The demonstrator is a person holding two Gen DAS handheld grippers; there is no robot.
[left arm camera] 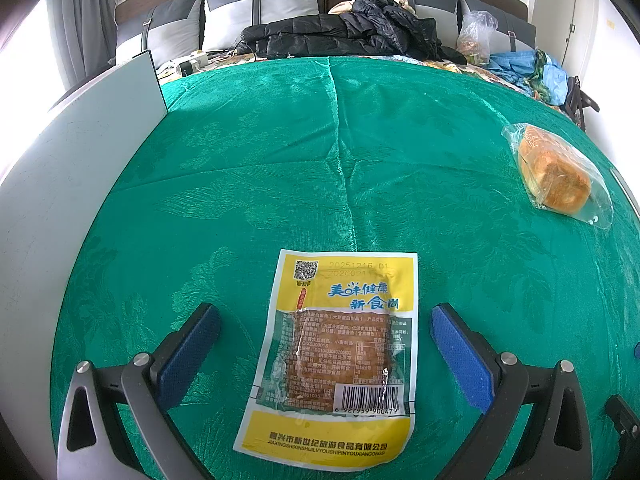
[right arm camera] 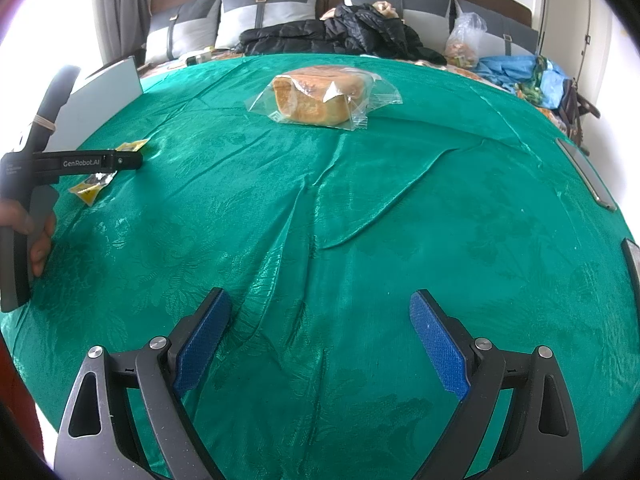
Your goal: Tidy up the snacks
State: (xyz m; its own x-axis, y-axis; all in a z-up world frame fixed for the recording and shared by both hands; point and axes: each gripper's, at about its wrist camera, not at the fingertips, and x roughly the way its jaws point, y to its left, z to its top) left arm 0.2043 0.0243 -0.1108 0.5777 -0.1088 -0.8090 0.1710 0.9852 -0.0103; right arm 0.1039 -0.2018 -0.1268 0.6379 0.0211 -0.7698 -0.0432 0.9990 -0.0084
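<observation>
Clearly, "6 927959 900479" is read on the flat yellow plastic snack packet [left arm camera: 336, 356], lengthwise between the spread left gripper [left arm camera: 325, 320]; right gripper [right arm camera: 320, 308] spread too.

Counting one flat yellow-and-green plastic snack packet [left arm camera: 334, 356] and one golden bread loaf in clear wrap [right arm camera: 320, 96]. Both on one green cloth [right arm camera: 360, 208]. Two grippers around.

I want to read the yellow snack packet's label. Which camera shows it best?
The left wrist view: the yellow snack packet lies flat, close, label up, between the open fingers. The right wrist view shows only a small far piece behind the left hand-held gripper.
</observation>
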